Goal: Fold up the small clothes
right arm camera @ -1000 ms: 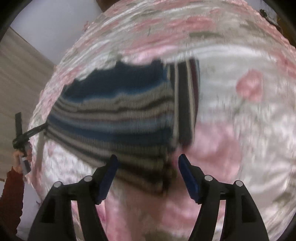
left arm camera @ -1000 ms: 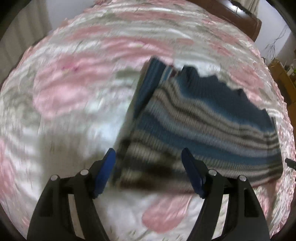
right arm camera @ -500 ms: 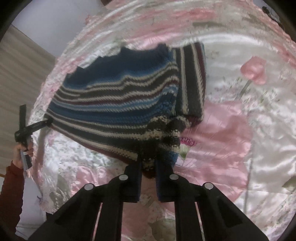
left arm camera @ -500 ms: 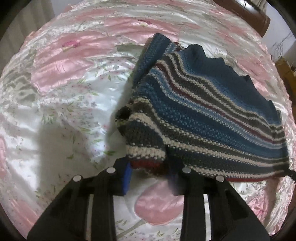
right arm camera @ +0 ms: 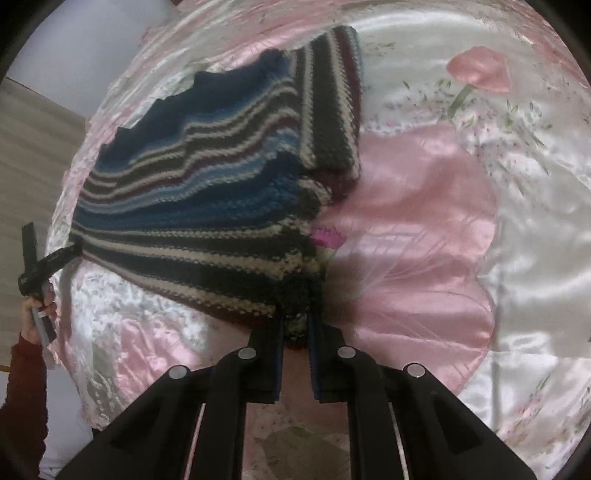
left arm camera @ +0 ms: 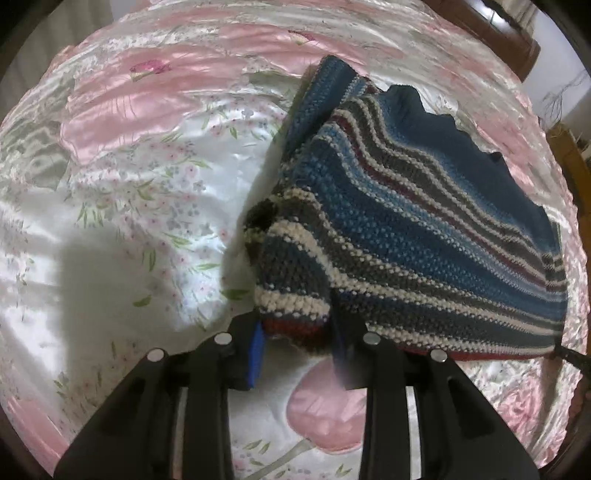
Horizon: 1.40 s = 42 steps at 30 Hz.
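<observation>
A striped knit sweater (left arm camera: 417, 221), in blue, grey, white and dark red bands, lies on a satin bedspread. My left gripper (left arm camera: 297, 341) is shut on its near-left hem corner, and the knit bunches up between the blue pads. In the right wrist view the same sweater (right arm camera: 207, 192) spreads to the left, with one sleeve folded along its right side. My right gripper (right arm camera: 295, 328) is shut on the near-right hem corner, lifted slightly off the bed. The other gripper (right arm camera: 48, 262) shows at the sweater's far corner, held by a hand.
The bedspread (left arm camera: 140, 177) is shiny pink and white satin with flower prints and wrinkles. A wooden headboard (left arm camera: 491, 29) runs along the top right. In the right wrist view, wooden floor (right arm camera: 29, 147) lies beyond the bed's left edge, and a red sleeve (right arm camera: 26, 387) reaches in.
Both grippers were open above the hem a second ago. They came down and shut on the two near hem corners, and the views have since steadied.
</observation>
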Each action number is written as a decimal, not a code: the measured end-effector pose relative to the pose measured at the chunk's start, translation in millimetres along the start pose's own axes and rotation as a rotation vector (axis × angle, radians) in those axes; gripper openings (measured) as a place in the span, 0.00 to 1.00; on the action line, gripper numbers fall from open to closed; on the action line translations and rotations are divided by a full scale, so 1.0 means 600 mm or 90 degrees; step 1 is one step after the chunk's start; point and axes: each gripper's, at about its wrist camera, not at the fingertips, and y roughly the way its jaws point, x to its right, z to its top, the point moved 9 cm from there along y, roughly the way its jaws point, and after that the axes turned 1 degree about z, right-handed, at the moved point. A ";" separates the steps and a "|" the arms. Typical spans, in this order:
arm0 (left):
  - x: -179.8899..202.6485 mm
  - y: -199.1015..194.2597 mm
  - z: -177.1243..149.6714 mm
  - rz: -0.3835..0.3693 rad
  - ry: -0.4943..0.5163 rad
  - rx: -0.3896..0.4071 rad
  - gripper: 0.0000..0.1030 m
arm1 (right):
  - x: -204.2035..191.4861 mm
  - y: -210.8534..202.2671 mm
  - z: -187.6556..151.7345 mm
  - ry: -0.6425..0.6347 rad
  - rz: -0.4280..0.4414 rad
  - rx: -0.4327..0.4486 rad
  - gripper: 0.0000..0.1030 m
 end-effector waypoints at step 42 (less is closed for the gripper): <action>0.227 0.047 0.077 -0.030 0.103 0.035 0.66 | -0.040 0.025 0.318 -0.032 -0.089 0.070 0.12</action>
